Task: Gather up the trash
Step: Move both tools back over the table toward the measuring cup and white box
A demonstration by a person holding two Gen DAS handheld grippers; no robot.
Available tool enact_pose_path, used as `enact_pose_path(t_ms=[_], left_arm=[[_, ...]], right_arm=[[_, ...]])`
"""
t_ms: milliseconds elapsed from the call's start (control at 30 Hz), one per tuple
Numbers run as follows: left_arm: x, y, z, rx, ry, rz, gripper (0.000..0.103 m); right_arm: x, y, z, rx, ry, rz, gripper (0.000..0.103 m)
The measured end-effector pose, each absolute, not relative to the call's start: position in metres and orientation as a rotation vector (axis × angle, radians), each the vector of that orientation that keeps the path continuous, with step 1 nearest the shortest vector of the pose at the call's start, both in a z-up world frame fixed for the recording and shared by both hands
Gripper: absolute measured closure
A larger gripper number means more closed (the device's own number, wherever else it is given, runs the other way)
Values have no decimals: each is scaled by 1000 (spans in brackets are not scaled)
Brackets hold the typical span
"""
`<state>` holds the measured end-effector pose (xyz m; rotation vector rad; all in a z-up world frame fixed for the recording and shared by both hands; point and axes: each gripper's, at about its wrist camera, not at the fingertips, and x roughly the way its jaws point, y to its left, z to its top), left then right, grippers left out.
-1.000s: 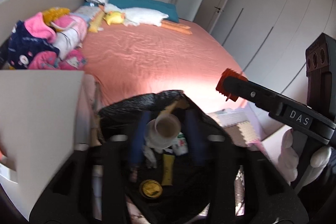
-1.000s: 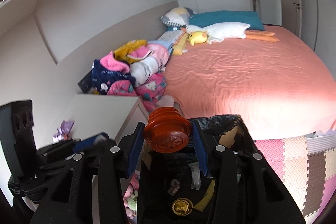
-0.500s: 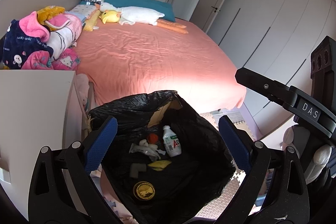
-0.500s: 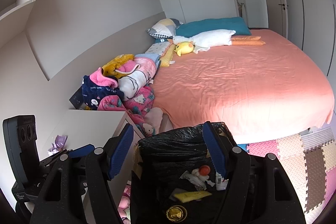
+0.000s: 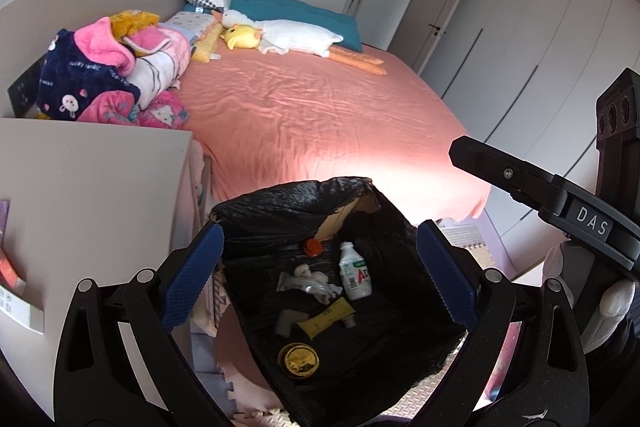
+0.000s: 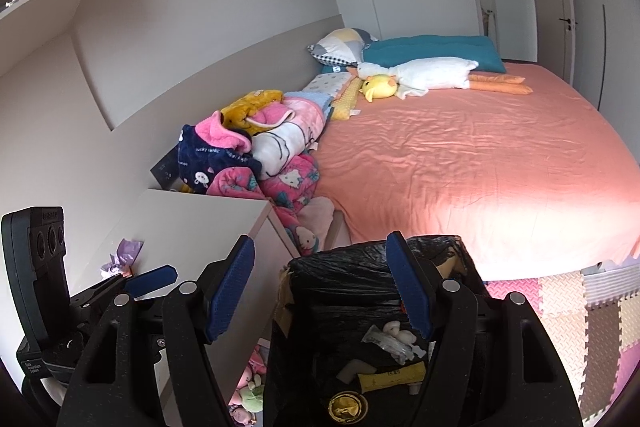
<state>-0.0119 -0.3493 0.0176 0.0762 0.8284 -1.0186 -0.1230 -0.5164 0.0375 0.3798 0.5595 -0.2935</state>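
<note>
- Moved since a second ago: left gripper (image 5: 318, 279) let go a paper cup and its jaws went wide; nothing is between them now.
- The cup cannot be picked out in the bin (image 5: 296, 203). Bottle (image 5: 354, 273), yellow tube (image 5: 326, 317) and gold lid (image 5: 299, 359) lie on the liner.
- Right gripper (image 6: 320, 289) dropped the red lid (image 5: 313, 247); it sits at the bin's back wall. Jaws parted, empty.
- Purple wrapper (image 6: 122, 259) is left on the white cabinet (image 6: 192, 223), behind the left gripper in the right view.
- Risk: a low reach for it may clip the bin rim and drag the liner.
- Risk: the light wrapper may slip from the pads short of the bin.
</note>
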Motion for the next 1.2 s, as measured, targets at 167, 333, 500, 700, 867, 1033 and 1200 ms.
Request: enact_pose_path(t_ms=[167,333,500,700,867,1033,1200], left_arm=[[-6,-330,17,65,827,-974,9],[2,-305,15,56,826,-916,9],[10,-275,13,43,827,-853,9],[18,-239,9,19,832,-768,9],[24,-208,5,-7,832,-712,9],[30,-178,-1,-21,848,-634,9],[34,-151,-6,-53,849,-592,9]], right_arm=[[-108,-499,36,369,570,-249,34],[-90,-476,35,357,583,-189,34],[-72,-452,33,341,598,-125,34],[-51,-420,31,315,622,-54,34],[-37,-394,27,286,642,-2,34],[-21,-367,24,257,664,48,34],[-6,-343,21,233,684,89,34]])
